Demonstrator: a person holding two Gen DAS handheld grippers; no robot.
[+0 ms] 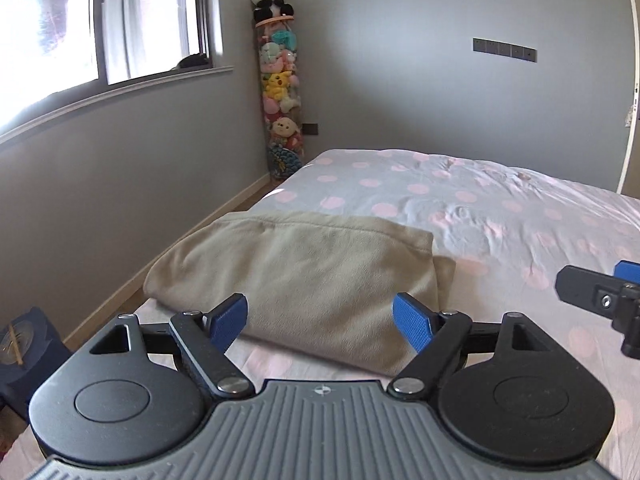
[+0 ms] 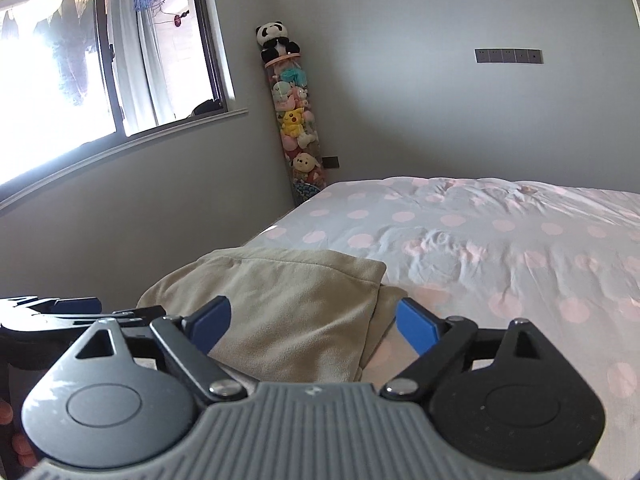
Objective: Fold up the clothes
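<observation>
A grey-walled bedroom, with a bed (image 1: 500, 216) under a pale sheet dotted with pink circles filling the lower right of both wrist views.

Nearest to me, my left tongs (image 1: 320, 318) stand spread wide, their ridged blue pads (image 1: 412, 322) apart with nothing between them and nothing touched. The black linkage arms and round grey housings behind them fill the bottom of the left view. My right tongs (image 2: 314, 322) are likewise spread wide and hold nothing; in the left view only their tip enters from the right edge, the rest cut off.

Just beyond both tongs lies the folded garment (image 1: 296, 276), a soft, fleecy beige cloth in a thick rectangular bundle near the bed's left edge. Its far edge is a rounded fold with a stitched seam; a lower layer sticks out along its right side. Its near edge is partly hidden behind my tongs, so I cannot tell how it ends there.

At the left edge of the right view, a few fingertips (image 2: 22, 446) show, blurred.

Further away the sheet is wrinkled in the middle. In the far corner stands a tall clear tube of plush toys (image 1: 280, 96) with a toy panda (image 1: 270, 0) on top. A dark row of wall switches (image 1: 505, 50) sits on the far wall. A bright, washed-out window (image 1: 80, 28) fills the upper left.
</observation>
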